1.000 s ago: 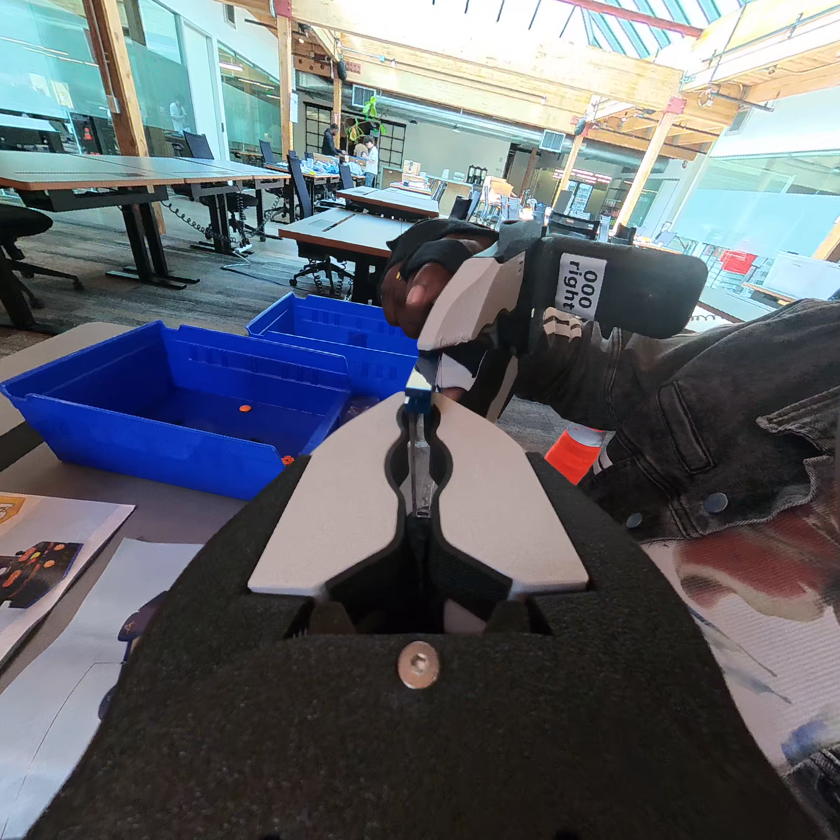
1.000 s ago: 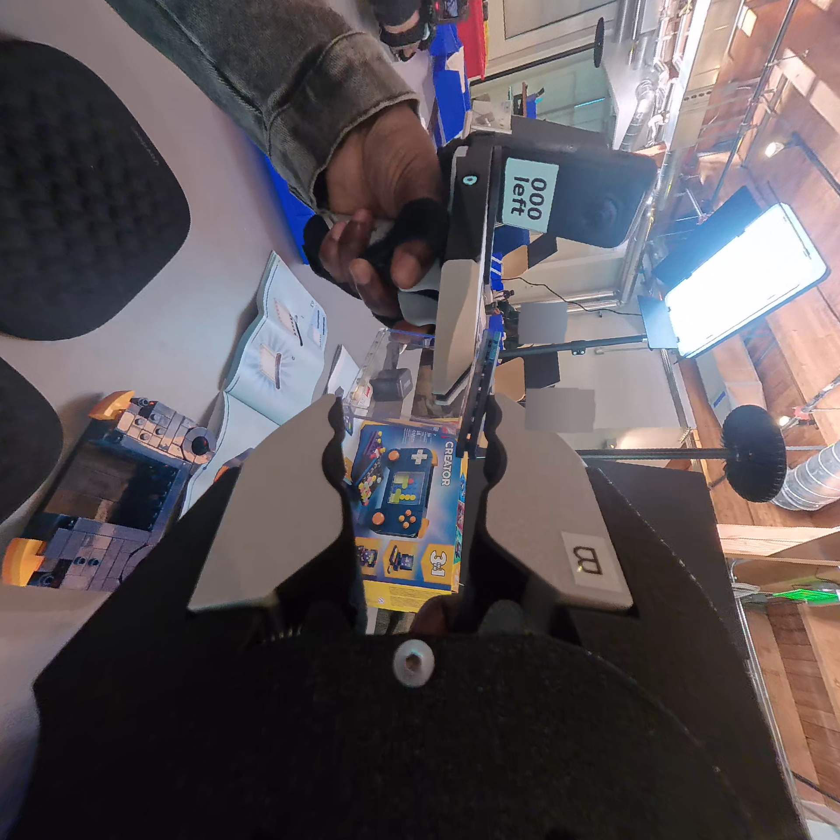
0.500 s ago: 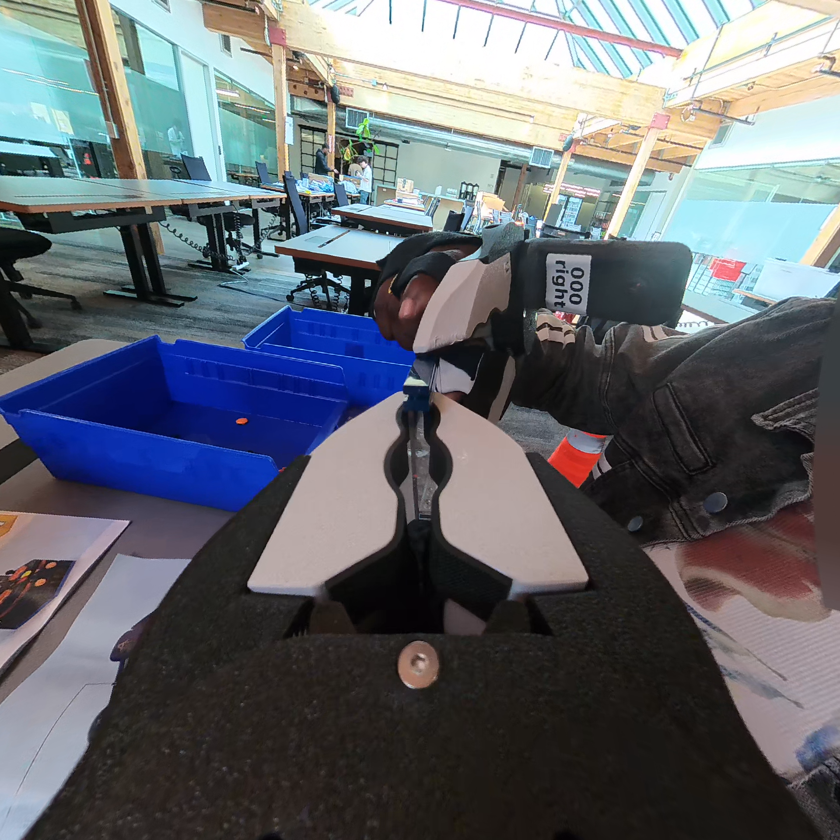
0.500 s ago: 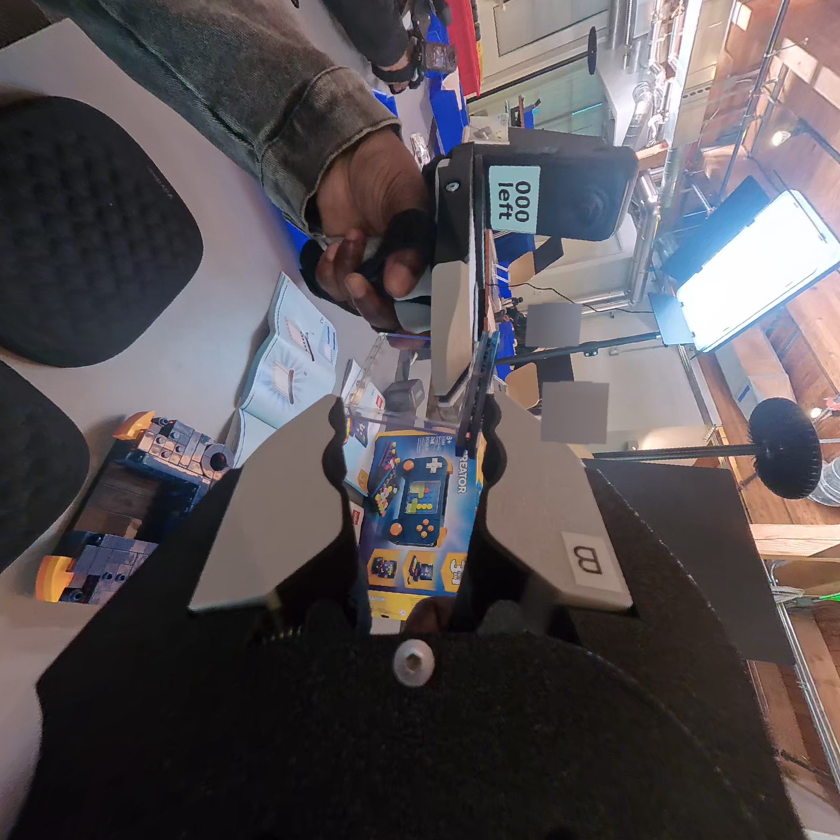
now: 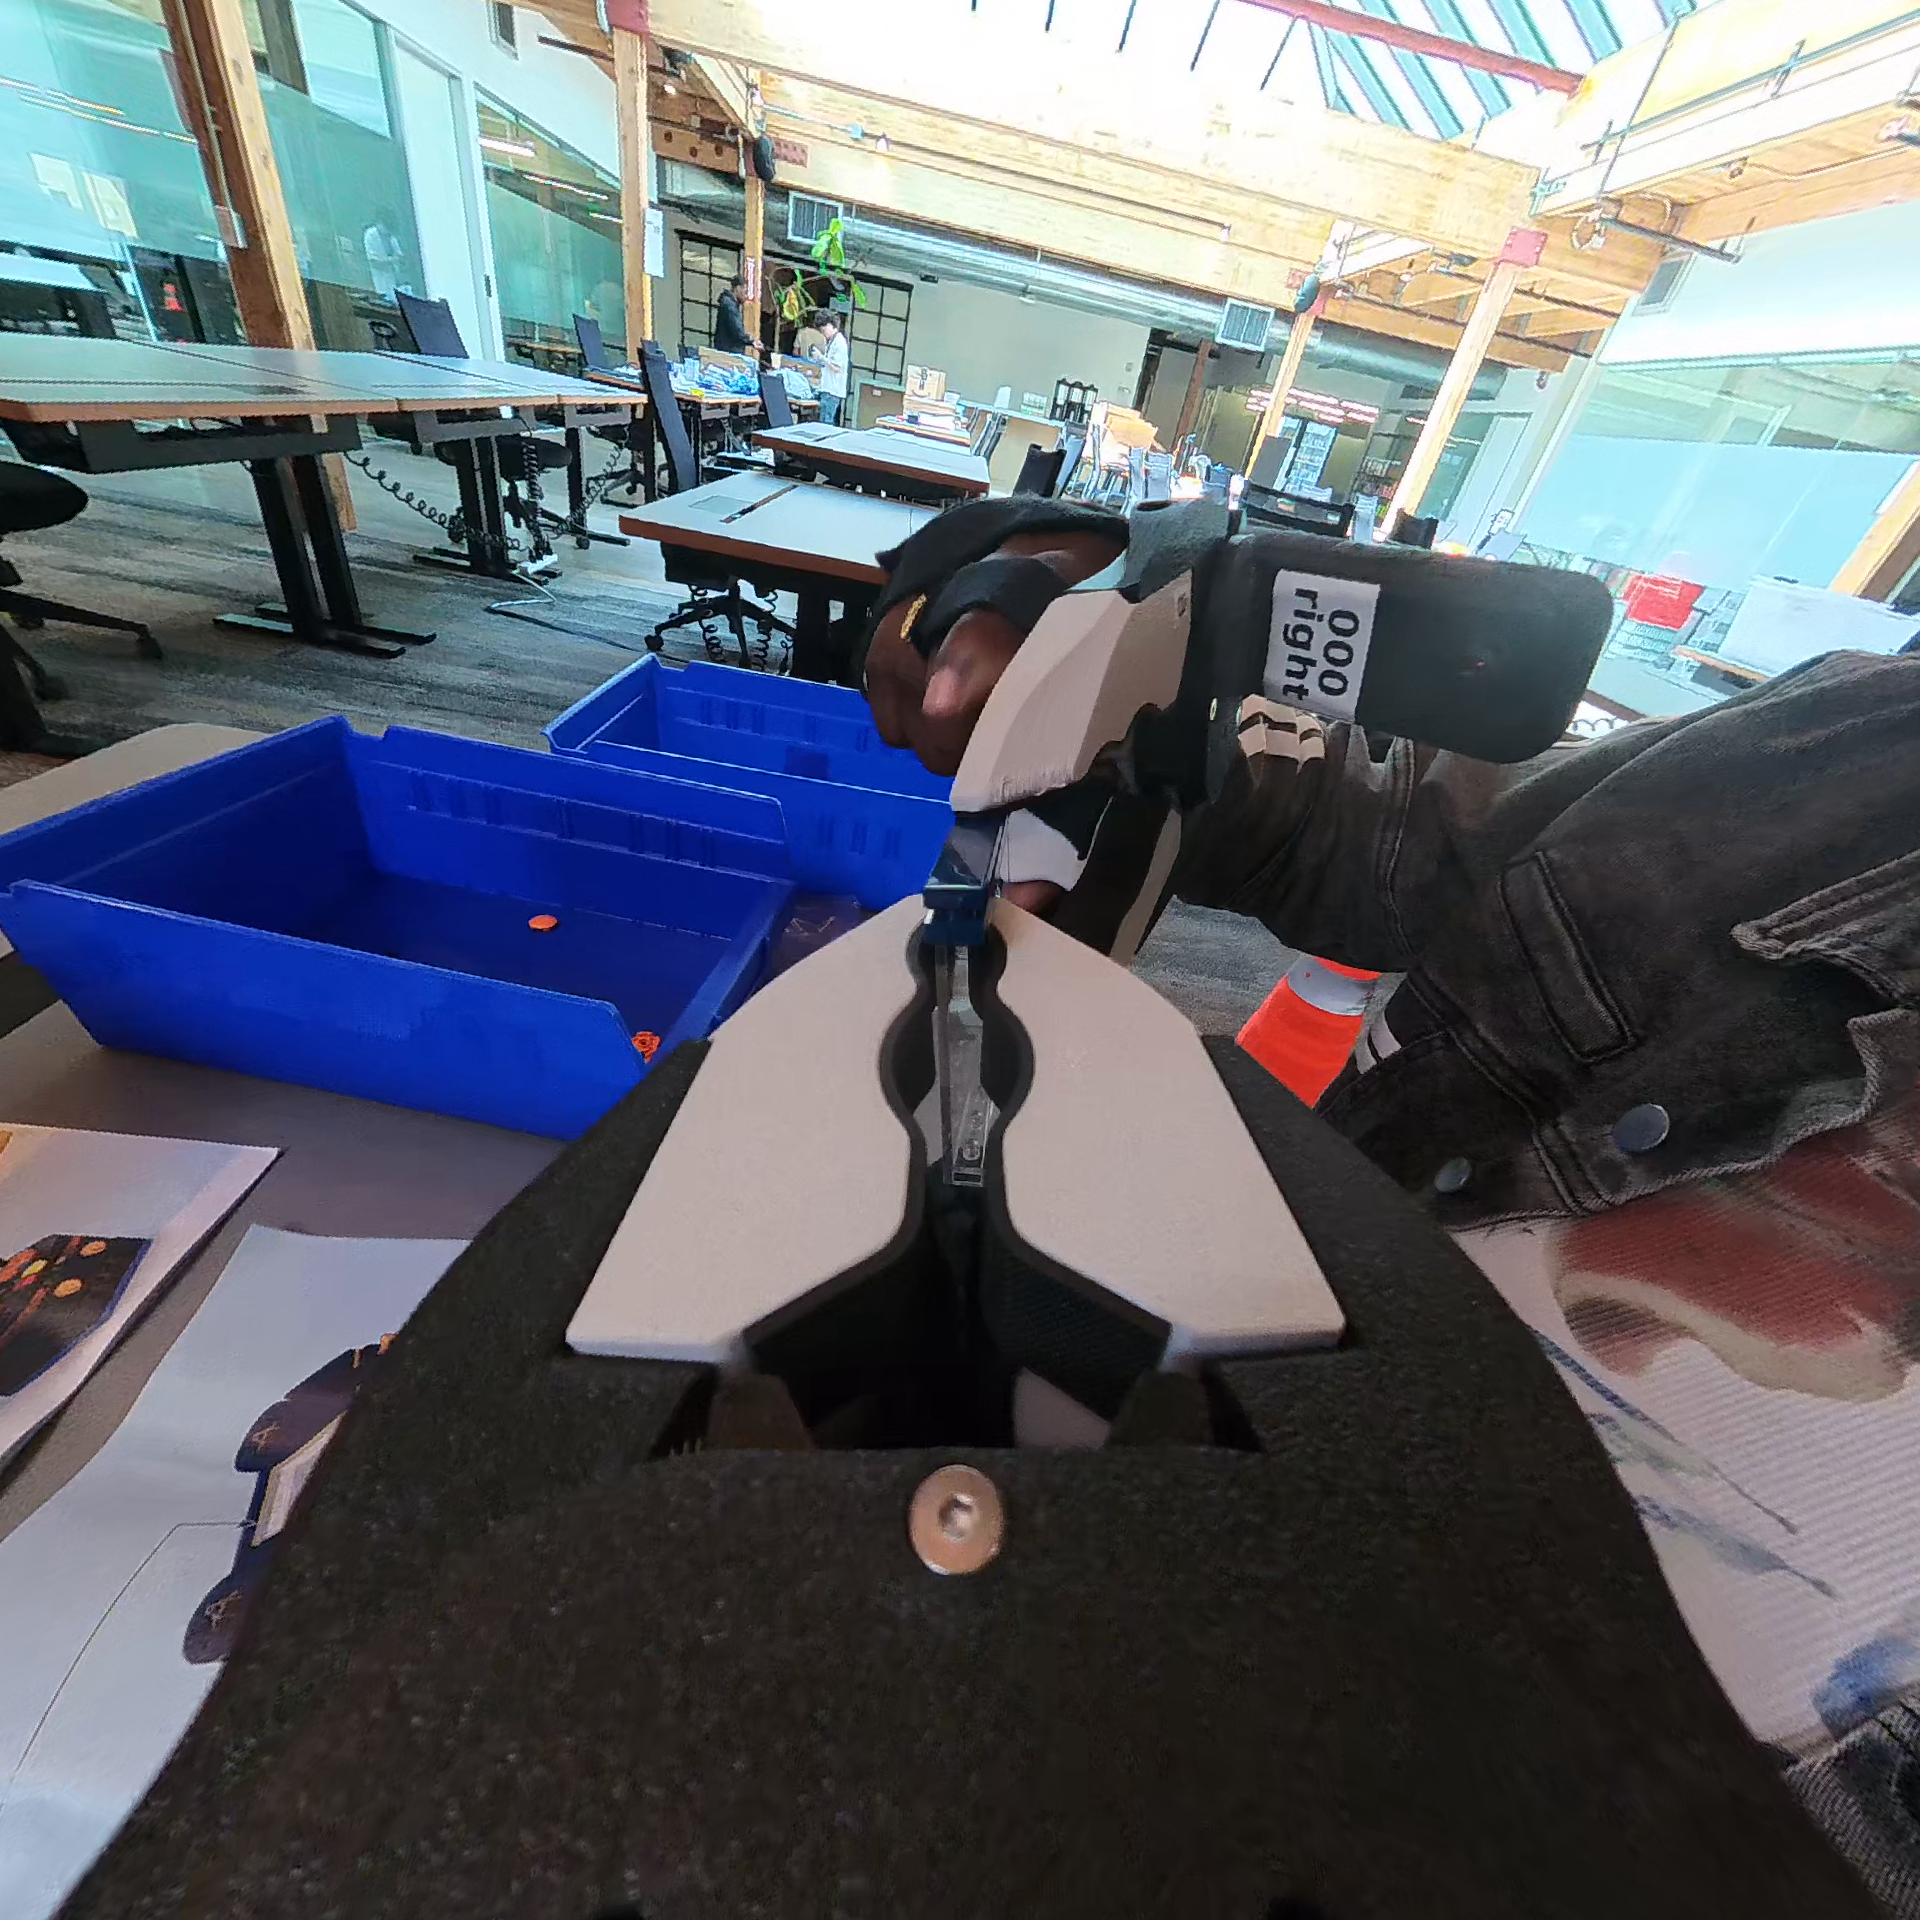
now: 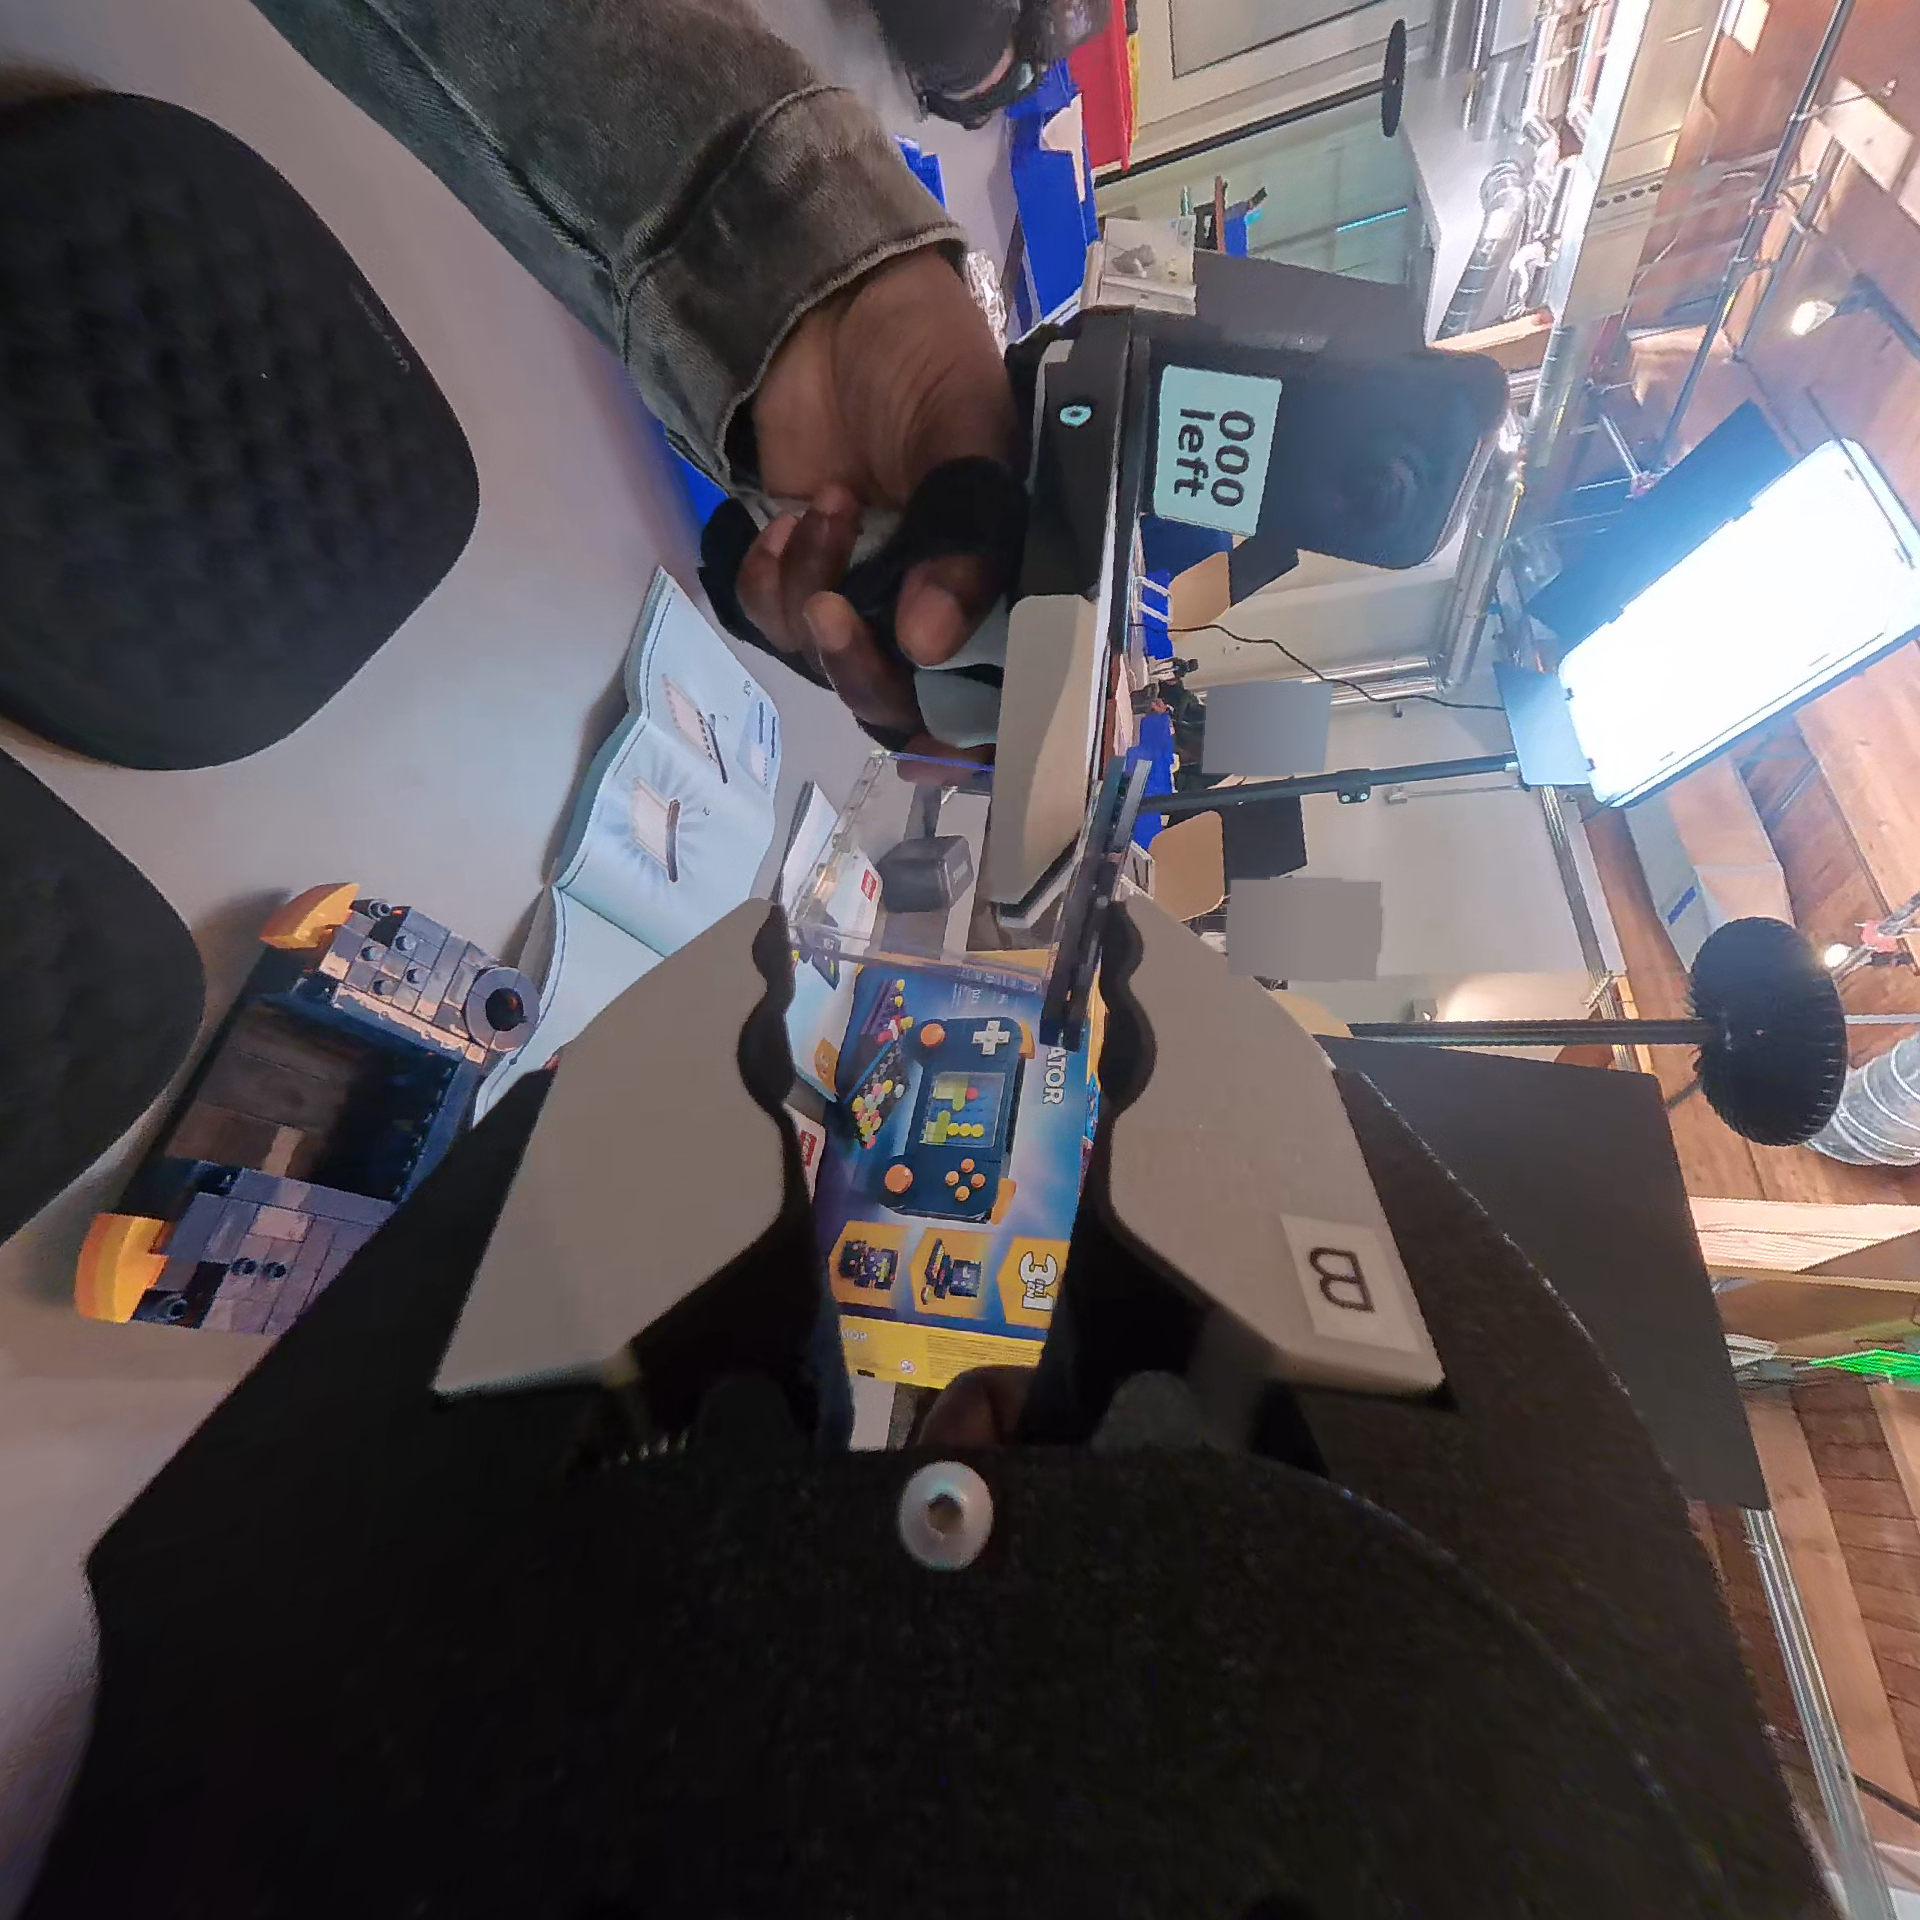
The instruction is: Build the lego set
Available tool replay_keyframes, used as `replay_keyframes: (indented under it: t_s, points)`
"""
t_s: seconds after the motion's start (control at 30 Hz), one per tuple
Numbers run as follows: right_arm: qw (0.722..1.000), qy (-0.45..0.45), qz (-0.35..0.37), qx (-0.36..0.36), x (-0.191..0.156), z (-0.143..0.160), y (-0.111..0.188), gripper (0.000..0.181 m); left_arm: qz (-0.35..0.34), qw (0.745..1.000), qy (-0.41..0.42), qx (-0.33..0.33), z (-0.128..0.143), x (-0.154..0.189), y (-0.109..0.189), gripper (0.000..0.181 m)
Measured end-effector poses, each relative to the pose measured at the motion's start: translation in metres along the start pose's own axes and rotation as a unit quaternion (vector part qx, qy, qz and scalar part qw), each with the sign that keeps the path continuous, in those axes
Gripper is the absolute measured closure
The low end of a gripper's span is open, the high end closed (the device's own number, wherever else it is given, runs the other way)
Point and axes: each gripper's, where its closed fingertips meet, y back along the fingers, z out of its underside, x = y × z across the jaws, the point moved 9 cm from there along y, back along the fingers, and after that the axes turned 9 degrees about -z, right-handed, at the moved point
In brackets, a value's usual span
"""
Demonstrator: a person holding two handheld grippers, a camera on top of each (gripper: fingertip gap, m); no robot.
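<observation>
- The left gripper (image 5: pixel 961 920) has its jaws pressed on a thin clear plate (image 5: pixel 964 1081) with a dark blue lego strip (image 5: pixel 956 904) at its far tip. It holds these up in the air above the bench (image 5: pixel 312 1153).
- The right gripper (image 6: pixel 935 935) has its jaws spread wide. Its right finger touches the dark blue lego strip (image 6: pixel 1091 914); the left finger is well apart from it.
- In the left wrist view, the right gripper (image 5: pixel 997 800) comes down from above, and its white finger (image 5: pixel 1060 707) rests on the top of the strip.
- A half-built lego model (image 6: pixel 301 1122) lies on the bench at the left, grey and blue blocks with orange rounded corners.
- A lego box (image 6: pixel 935 1143) lies flat just behind the spread jaws, partly hidden by them. It bears a picture and writing.
- An open instruction booklet (image 6: pixel 675 790) lies near the model.
- Two black bumpy pads (image 6: pixel 187 436) sit at the far left.
- Two blue plastic bins (image 5: pixel 395 914) stand on the bench. The near one holds a small orange round piece (image 5: pixel 541 921).
- Both grippers carry a label with writing.
- Printed paper sheets (image 5: pixel 125 1247) lie at the near left.
</observation>
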Motion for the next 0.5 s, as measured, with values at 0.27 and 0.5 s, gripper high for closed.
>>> replay_keyframes:
  t_s: [0.27, 0.5]
  points:
    - [0.991, -0.127, 0.006, 0.051, -0.006, 0.014, -0.004, 0.1, -0.005, 0.997, 0.068, 0.038, 0.023, -0.013, 0.006, 0.178]
    - [0.952, -0.257, 0.064, 0.154, -0.051, 0.031, -0.022, 0.098, 0.075, 0.953, 0.283, 0.076, 0.077, -0.026, 0.003, 0.178]
